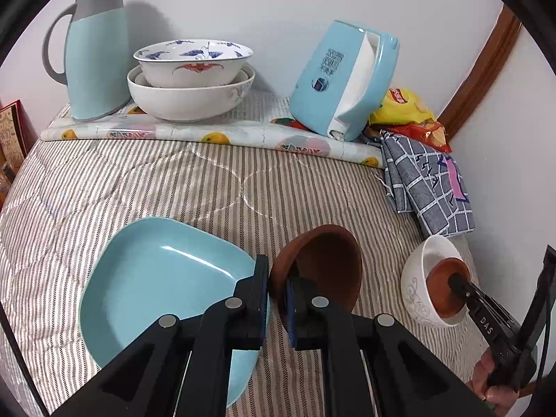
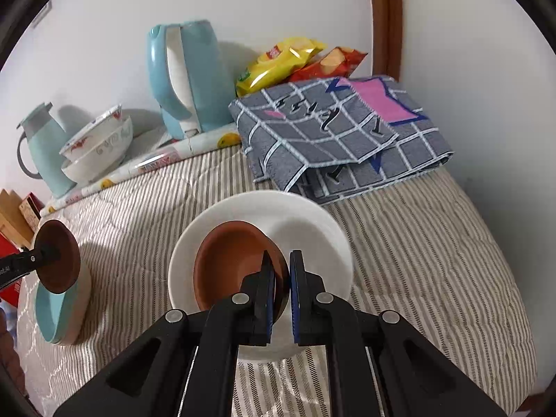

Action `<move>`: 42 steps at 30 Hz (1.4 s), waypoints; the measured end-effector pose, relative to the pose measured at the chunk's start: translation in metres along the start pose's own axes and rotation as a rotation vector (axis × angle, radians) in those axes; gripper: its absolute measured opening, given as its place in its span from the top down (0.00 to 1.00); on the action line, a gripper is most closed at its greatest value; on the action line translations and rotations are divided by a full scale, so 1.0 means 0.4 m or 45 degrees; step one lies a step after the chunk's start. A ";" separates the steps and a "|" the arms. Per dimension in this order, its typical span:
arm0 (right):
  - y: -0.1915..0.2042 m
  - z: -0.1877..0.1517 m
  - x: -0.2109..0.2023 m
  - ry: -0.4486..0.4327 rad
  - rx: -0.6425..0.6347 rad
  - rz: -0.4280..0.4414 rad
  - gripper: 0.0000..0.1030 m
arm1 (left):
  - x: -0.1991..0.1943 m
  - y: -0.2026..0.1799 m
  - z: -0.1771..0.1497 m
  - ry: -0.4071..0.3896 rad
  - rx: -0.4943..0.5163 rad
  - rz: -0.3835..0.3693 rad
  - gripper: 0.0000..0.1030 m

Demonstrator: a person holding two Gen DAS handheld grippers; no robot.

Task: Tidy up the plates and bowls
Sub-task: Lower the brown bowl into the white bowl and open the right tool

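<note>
My left gripper [image 1: 278, 292] is shut on the rim of a brown bowl [image 1: 323, 267] and holds it tilted above the striped cloth, just right of a light blue square plate [image 1: 163, 285]. My right gripper [image 2: 282, 278] is shut on the rim of a second brown bowl [image 2: 229, 260], which sits inside a white bowl [image 2: 305, 222]. In the left wrist view that white bowl [image 1: 417, 288] is at the right. In the right wrist view the left gripper's brown bowl [image 2: 59, 257] hangs over the blue plate [image 2: 55, 312].
At the back, two stacked white patterned bowls [image 1: 191, 76] stand on a fruit-print mat [image 1: 208, 132], between a light blue thermos jug [image 1: 90, 52] and a blue kettle [image 1: 344, 80]. Snack bags [image 1: 406, 107] and a folded grey checked towel [image 1: 427, 184] lie at the right by the wall.
</note>
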State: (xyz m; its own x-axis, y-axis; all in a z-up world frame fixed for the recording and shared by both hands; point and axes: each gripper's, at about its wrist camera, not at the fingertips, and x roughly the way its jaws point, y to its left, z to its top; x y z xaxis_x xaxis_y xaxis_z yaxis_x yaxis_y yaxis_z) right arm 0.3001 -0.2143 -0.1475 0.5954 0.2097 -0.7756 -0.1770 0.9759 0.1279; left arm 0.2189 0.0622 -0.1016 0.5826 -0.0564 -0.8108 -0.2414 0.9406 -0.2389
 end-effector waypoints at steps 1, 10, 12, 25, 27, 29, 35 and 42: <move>0.001 0.000 0.005 0.006 0.000 0.001 0.92 | 0.003 0.000 0.000 0.004 0.002 0.005 0.91; 0.004 0.014 0.035 0.043 -0.035 -0.030 0.92 | 0.017 0.005 0.005 0.012 0.003 0.019 0.91; 0.008 0.017 0.040 0.051 -0.050 -0.043 0.92 | 0.020 0.006 0.004 0.017 0.005 0.017 0.91; 0.018 0.026 0.079 0.150 -0.115 -0.084 0.92 | 0.029 0.011 0.011 0.021 -0.008 0.002 0.91; 0.023 0.029 0.088 0.163 -0.145 -0.119 0.92 | 0.029 0.010 0.011 0.021 -0.009 -0.004 0.91; 0.028 0.031 0.097 0.178 -0.174 -0.147 0.91 | 0.029 0.011 0.010 0.020 -0.009 -0.004 0.91; 0.035 0.040 0.113 0.211 -0.229 -0.195 0.89 | 0.028 0.017 0.014 0.020 -0.017 -0.019 0.91; 0.047 0.031 0.131 0.240 -0.309 -0.284 0.83 | 0.019 0.027 0.018 0.008 -0.033 -0.028 0.91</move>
State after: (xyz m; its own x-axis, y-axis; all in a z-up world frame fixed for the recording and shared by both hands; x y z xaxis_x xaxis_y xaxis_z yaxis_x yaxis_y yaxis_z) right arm 0.3377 -0.1843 -0.1779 0.4897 -0.0436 -0.8708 -0.2531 0.9486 -0.1899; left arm 0.2265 0.0743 -0.1066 0.5833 -0.0794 -0.8083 -0.2484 0.9301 -0.2706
